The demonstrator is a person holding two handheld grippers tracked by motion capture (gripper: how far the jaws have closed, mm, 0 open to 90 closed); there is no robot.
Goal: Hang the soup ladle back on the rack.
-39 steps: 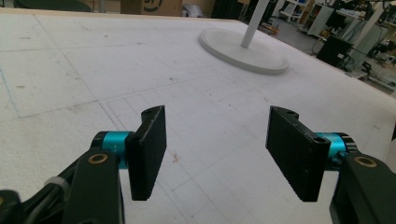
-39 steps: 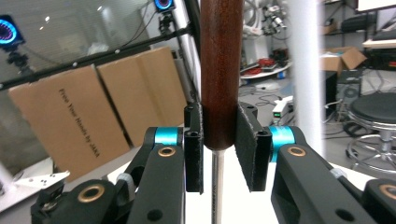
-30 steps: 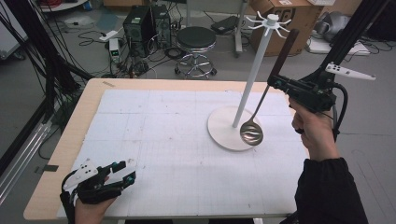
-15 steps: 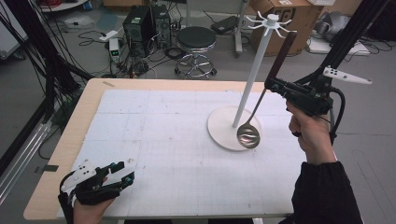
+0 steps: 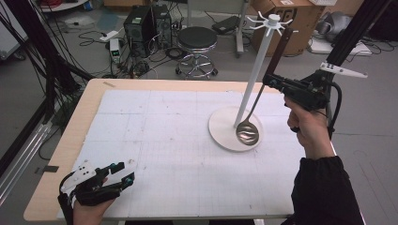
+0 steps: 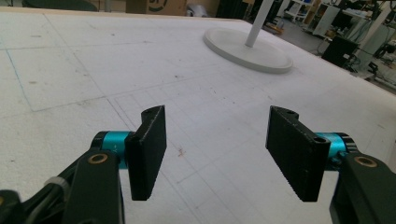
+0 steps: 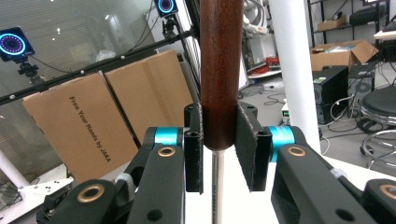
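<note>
My left tongs (image 5: 123,174) rest open at the near left edge. My right tongs (image 5: 271,80) grip the ladle (image 5: 247,131) by its handle, bowl over the rack (image 5: 233,127) base; I'd lift steadily toward the hooks.

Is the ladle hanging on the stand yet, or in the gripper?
In the gripper. The right hand-held gripper clamps the ladle by its wooden handle; its bowl hangs over the stand's base.
</note>
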